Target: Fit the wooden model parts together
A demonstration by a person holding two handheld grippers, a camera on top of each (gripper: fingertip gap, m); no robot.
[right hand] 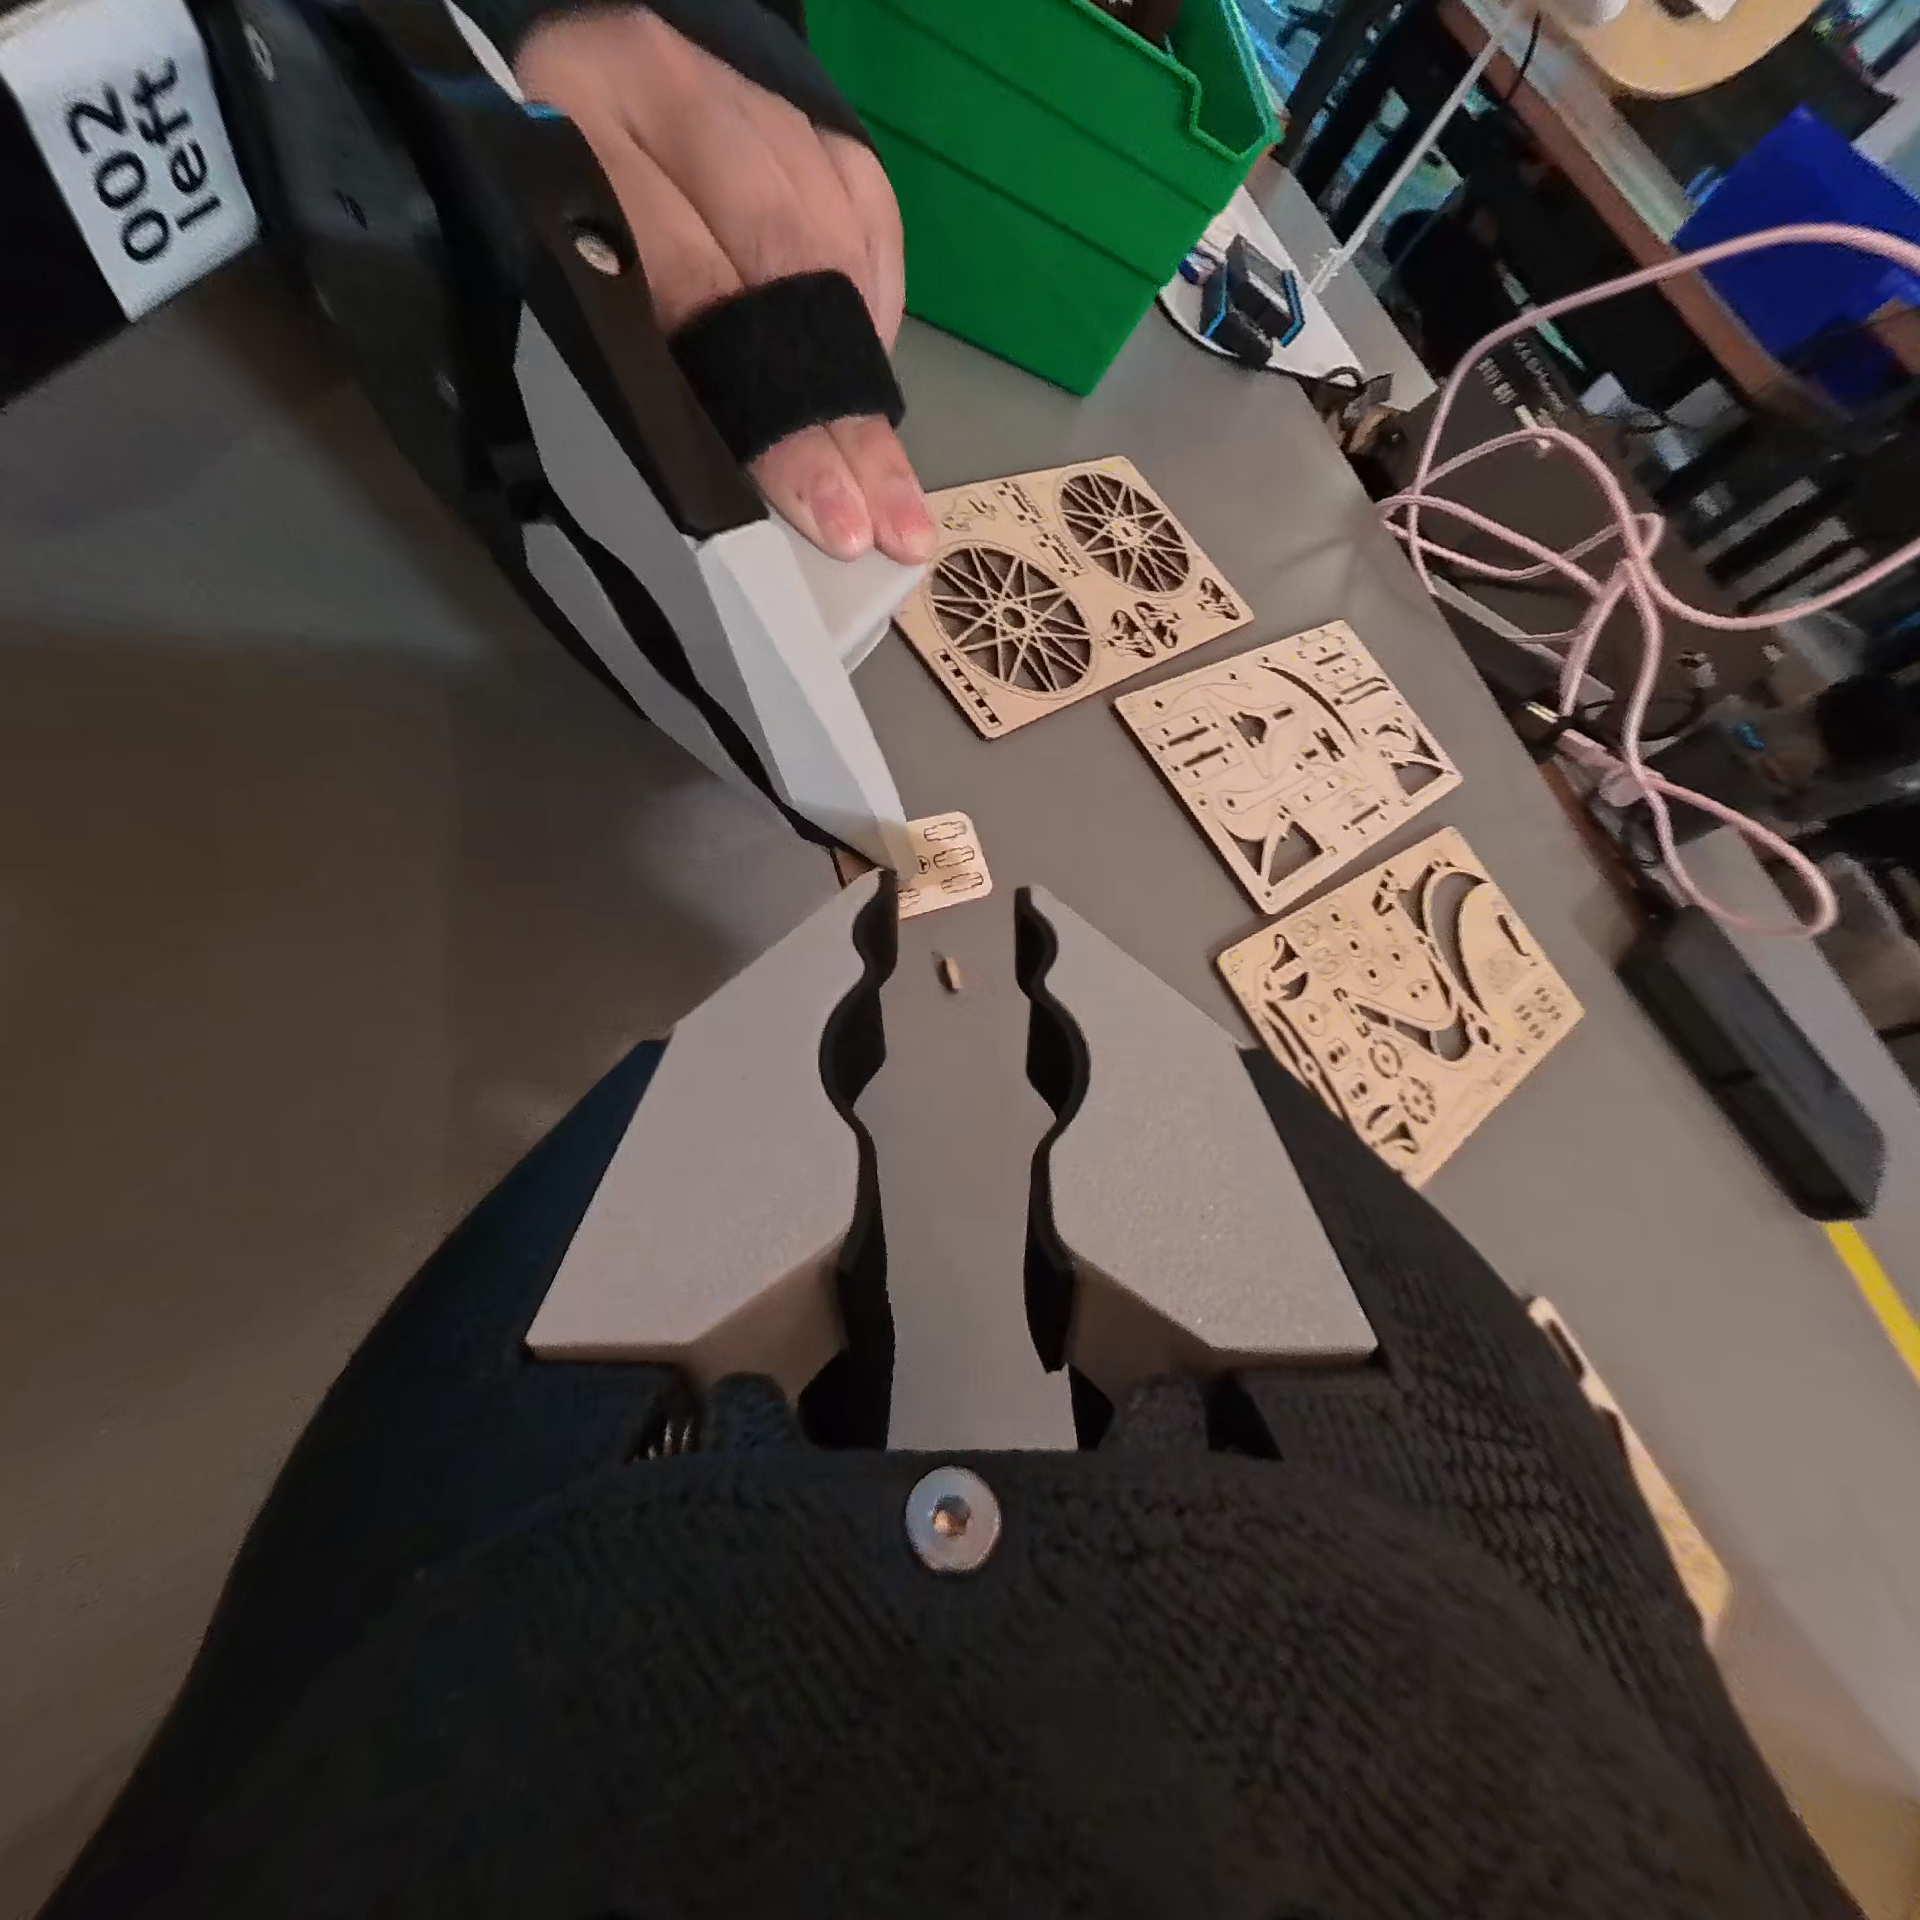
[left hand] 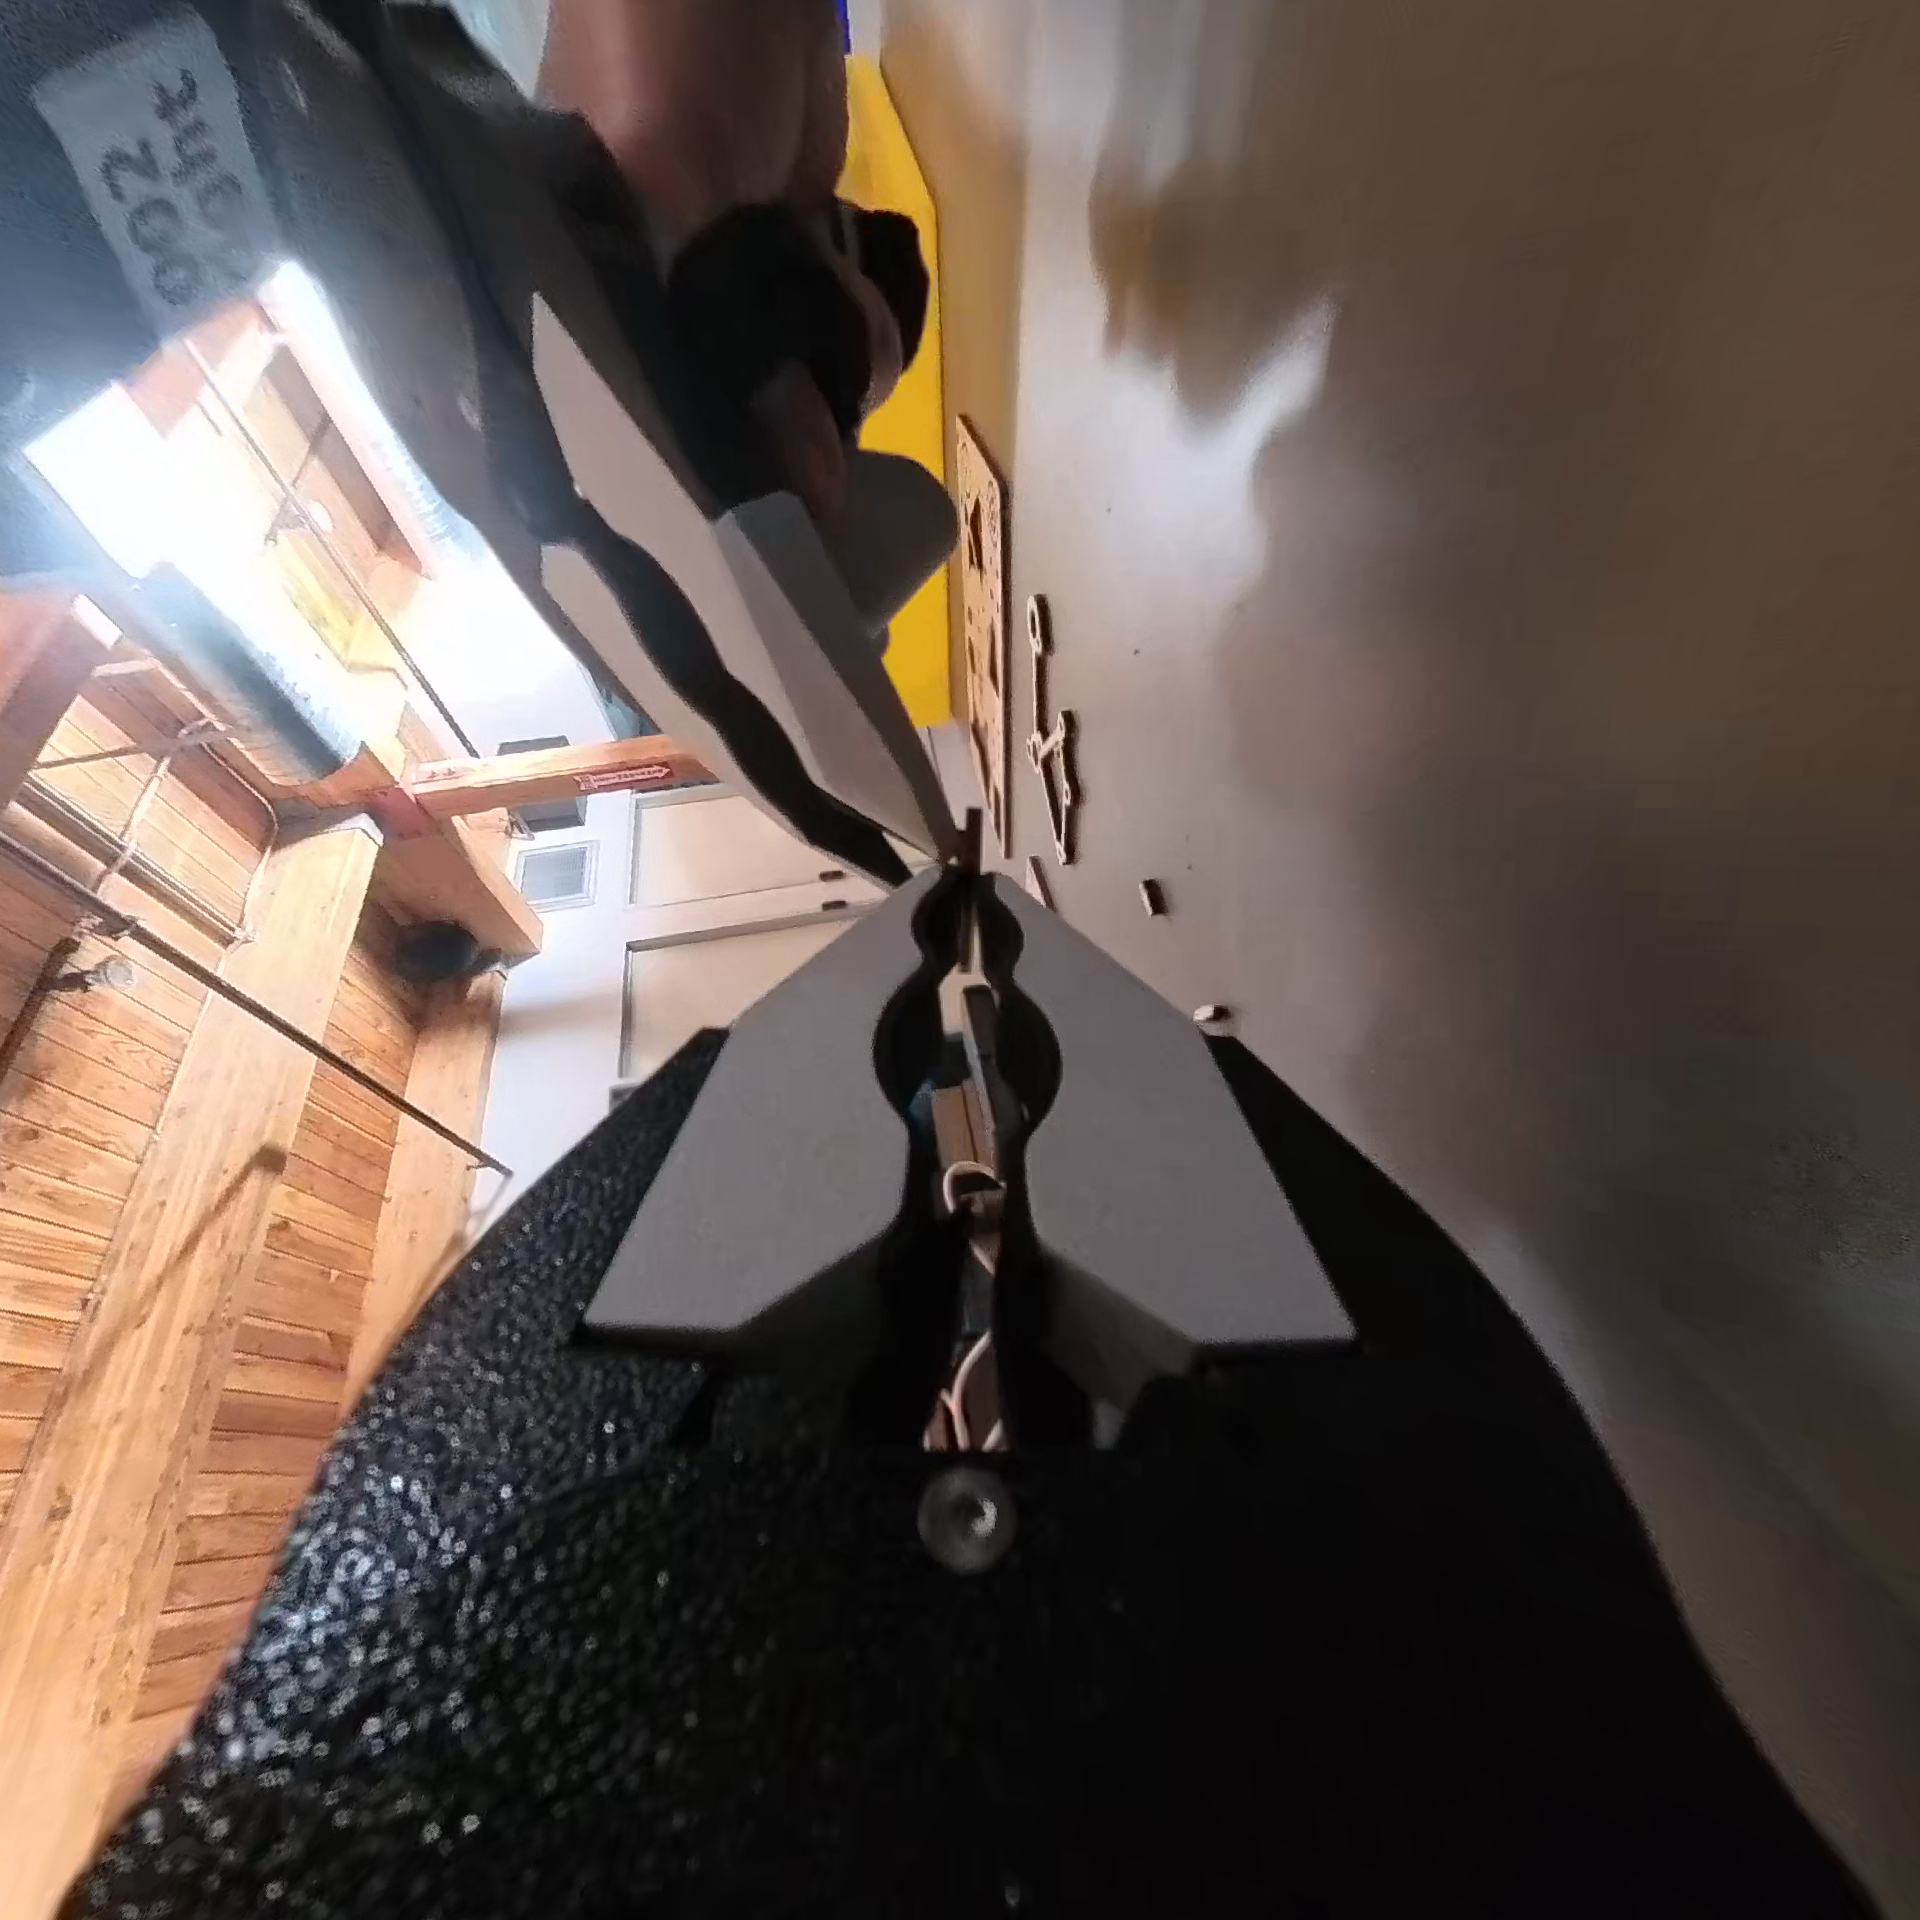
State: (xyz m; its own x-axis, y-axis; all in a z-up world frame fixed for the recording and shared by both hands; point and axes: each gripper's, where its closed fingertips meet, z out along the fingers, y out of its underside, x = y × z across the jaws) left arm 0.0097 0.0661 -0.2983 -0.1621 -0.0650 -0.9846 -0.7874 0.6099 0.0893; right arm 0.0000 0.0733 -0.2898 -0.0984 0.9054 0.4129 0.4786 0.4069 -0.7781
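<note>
The left gripper point(left hand: 961, 883) is closed on a thin wooden part point(left hand: 972, 844) at its tips while the right gripper point(right hand: 956, 914), parted and empty, approaches from 11 o'clock, so alignment appears the next requirement before mating.

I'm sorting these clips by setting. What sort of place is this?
Probably a workshop or makerspace bench. A grey table holds laser-cut wooden sheets, with stacked green bins behind and loose pink cables along the edge. The left view shows timber-clad walls.
</note>
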